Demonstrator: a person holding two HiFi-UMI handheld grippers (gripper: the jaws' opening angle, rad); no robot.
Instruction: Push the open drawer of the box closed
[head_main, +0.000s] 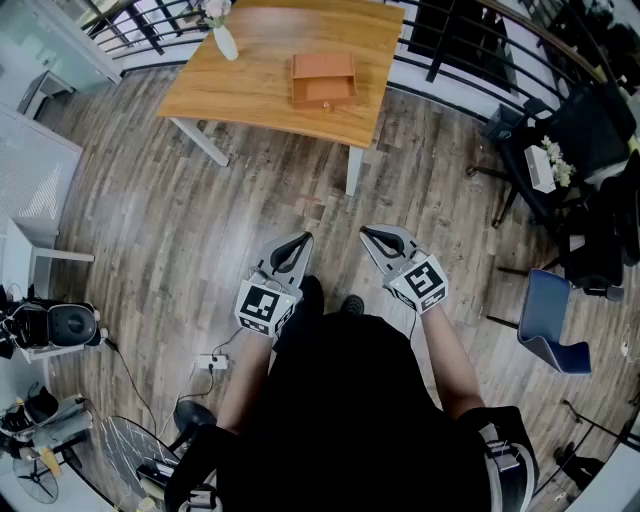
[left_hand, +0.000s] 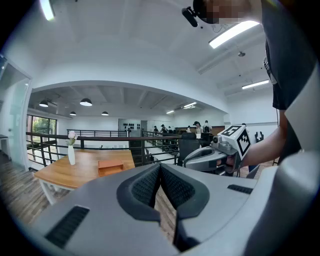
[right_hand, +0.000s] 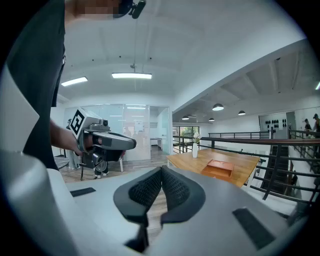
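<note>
**Light box may slide rather than shut**

The orange wooden box (head_main: 323, 66) sits mid-desk, its drawer (head_main: 324, 94) pulled out toward the person. Nothing braces it on the desk (head_main: 250, 95). A one-sided or hard shove would likely skid or twist the whole box, perhaps toward the far edge. The flower vase (head_main: 226, 42) stands well apart. The left hand-held gripper (head_main: 301, 240) and the right hand-held gripper (head_main: 367, 233) hang over the floor far from the desk, jaws pressed together, holding nothing.
</note>
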